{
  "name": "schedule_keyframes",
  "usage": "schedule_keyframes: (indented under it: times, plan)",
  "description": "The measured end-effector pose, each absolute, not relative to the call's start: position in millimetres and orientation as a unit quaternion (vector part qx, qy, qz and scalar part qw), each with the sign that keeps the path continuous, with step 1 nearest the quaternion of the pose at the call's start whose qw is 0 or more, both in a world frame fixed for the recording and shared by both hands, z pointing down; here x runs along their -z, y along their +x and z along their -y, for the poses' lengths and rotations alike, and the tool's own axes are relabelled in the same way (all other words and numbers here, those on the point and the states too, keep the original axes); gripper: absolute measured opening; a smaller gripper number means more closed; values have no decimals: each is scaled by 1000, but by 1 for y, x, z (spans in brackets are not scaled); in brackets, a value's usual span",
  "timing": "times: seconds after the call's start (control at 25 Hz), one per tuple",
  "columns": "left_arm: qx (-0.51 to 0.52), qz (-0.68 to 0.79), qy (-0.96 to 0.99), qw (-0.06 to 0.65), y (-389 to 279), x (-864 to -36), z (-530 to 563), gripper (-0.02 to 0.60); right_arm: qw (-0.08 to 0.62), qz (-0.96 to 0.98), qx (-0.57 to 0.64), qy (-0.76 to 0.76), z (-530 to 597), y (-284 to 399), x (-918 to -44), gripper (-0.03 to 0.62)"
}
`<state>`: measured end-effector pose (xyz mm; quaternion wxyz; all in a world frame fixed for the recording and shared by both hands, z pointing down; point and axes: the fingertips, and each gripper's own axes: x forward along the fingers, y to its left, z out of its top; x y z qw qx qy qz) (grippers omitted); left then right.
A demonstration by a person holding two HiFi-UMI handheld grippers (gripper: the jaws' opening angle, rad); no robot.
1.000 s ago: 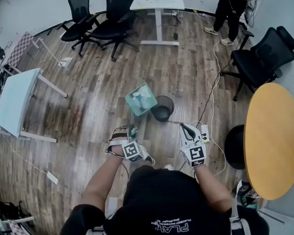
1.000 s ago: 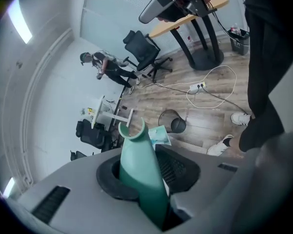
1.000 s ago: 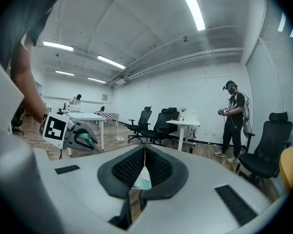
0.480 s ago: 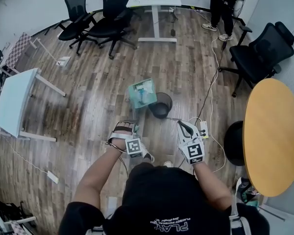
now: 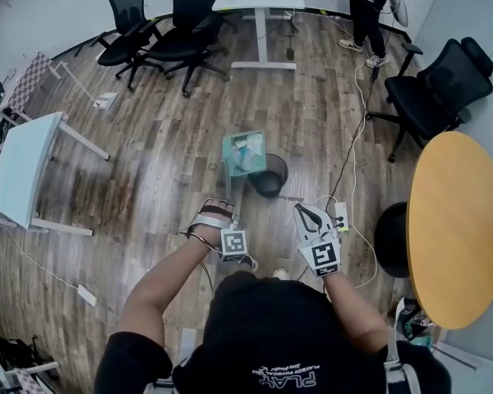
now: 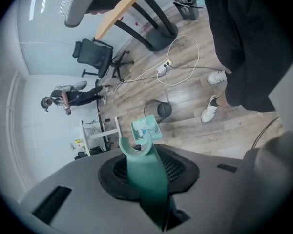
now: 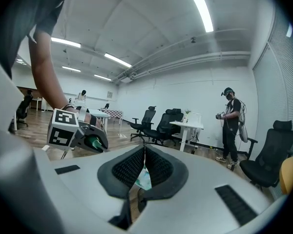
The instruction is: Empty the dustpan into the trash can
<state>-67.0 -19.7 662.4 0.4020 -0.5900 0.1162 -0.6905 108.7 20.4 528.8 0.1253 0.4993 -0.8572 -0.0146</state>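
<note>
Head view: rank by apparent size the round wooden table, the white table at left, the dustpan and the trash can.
1. round wooden table
2. white table
3. green dustpan and black trash can look about alike; the dustpan, held up, is likely nearer the camera, so unranked.

The dustpan (image 5: 244, 153) is pale green plastic, smooth with a soft sheen. At its five o'clock the trash can (image 5: 269, 176) is black and matt (mesh or solid wall, I cannot tell). The floor (image 5: 131, 179) is brown wood planking with a gloss. At three o'clock, the round tabletop (image 5: 456, 228) is smooth, yellowish and wood-like.
</note>
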Motion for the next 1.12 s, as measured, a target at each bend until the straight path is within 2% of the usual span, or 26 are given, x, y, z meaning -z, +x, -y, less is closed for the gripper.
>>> schedule_keyframes:
  times: [1.12]
  plan:
    - [691,51,-496,522,-19,-712,-56,98,133,859,9,495,-17,113,-534,25]
